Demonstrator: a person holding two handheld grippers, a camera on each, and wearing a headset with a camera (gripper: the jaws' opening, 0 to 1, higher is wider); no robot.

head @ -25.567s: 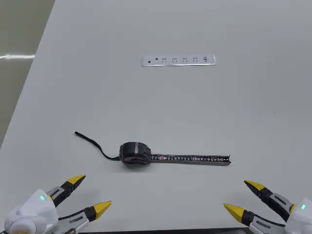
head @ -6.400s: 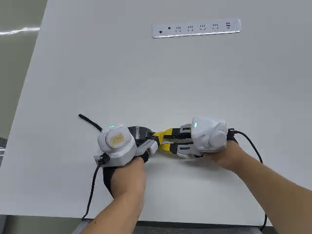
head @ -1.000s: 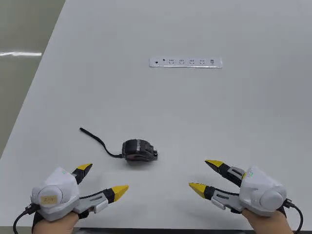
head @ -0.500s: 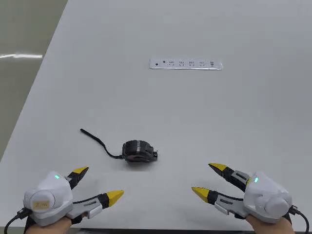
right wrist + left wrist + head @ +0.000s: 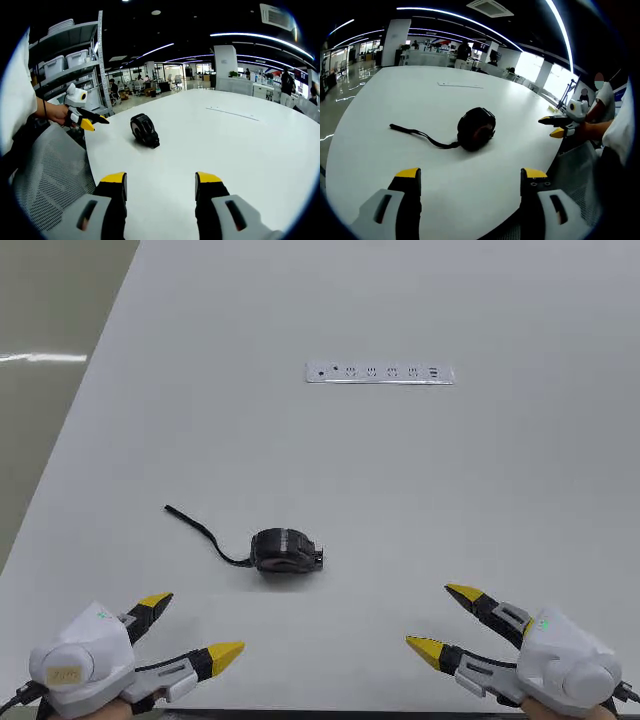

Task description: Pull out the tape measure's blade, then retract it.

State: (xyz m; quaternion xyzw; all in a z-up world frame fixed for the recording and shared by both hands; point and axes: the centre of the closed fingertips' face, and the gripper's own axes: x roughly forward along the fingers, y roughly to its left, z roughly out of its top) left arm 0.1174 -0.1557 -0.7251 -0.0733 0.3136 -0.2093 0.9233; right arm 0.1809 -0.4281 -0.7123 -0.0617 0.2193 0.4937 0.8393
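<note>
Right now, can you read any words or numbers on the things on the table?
No text here is readable.
The yellow sticker on the left gripper: print too small.
The power strip: marks too small.
The tape measure: no label legible.

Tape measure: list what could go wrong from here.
The tape measure lies loose on the table, left gripper and right gripper open, clear of it: pulling the blade hook one-handed might just drag it along. Its strap trails leftward and could snag the left gripper's fingers.
</note>
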